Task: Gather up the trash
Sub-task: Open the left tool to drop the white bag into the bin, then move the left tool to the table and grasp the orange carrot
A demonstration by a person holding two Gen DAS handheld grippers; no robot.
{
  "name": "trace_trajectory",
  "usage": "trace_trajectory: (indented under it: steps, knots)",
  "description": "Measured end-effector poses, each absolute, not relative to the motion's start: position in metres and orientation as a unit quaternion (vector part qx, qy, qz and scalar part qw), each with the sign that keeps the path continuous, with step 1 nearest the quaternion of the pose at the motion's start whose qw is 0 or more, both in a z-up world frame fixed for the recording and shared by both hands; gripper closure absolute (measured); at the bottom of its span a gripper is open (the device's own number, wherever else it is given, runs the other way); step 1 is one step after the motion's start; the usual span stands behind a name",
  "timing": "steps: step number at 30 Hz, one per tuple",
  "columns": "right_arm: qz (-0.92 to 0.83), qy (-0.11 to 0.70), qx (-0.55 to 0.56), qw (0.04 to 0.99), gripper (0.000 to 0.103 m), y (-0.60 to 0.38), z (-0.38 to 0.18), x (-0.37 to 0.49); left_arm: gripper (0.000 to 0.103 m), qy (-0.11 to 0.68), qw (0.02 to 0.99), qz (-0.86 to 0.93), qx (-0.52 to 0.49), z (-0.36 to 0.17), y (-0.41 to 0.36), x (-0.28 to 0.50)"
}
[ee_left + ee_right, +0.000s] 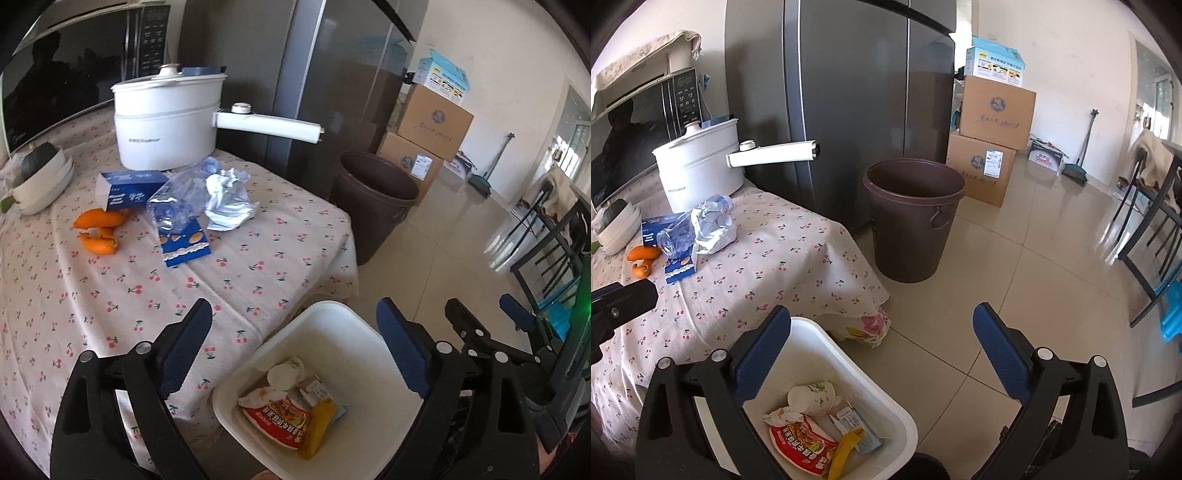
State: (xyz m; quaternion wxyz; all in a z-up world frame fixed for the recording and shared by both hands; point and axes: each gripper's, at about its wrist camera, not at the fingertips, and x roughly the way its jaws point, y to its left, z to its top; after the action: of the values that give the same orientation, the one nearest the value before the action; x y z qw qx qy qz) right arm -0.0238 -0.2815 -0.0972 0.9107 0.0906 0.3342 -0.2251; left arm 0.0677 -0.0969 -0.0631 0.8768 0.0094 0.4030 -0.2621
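The left gripper [291, 347] hangs with its blue-padded fingers [184, 350] spread wide and empty, straddling the table edge: the left finger sits over the cherry-print tablecloth [110, 295], the right one over the white plastic waste bin [369, 332] below. The right gripper [882, 350] is equally wide and holds nothing; its left finger overlaps the bin's near rim, its right finger hangs over bare floor tiles.

Remaining trash lies well ahead of the left fingers and to their left: curled orange peels [98, 230], a small blue-and-white carton [127, 190], a clear crumpled plastic bag with a blue printed wrapper [183, 229], and a crushed silver foil pack [227, 201]. The red noodle packet [275, 417] and a yellow wrapper are already in the bin, directly beneath the fingers.

The likely trouble is in the reach: the foil and plastic bag overlap, so a pinch may lift both or only a slippery corner and drop it short of the bin. Dragging could bunch the loose cloth. The white electric pot [166, 122] stands just behind the trash, its long handle [269, 127] jutting rightward, so an overshoot could knock it. A brown plastic barrel [912, 218] stands on the floor beyond the table corner, well ahead of the right fingers.
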Motion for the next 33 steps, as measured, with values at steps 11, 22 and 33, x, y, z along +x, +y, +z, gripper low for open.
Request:
trace_trajectory:
  steps: [11,22,33]
  knots:
    - [-0.194,0.341,0.074,0.917,0.007,-0.261,-0.090,-0.005,0.011,0.440,0.872,-0.213,-0.001,-0.077,-0.069,0.096]
    - [-0.155,0.330,0.024,0.931,0.007,-0.230,-0.063,0.043,0.011,0.450,0.876,-0.167,-0.038,-0.075,-0.032,0.134]
    - [-0.136,0.332,0.015,0.933,0.007,-0.217,-0.058,0.101,0.011,0.462,0.874,-0.130,-0.080,-0.076,0.002,0.174]
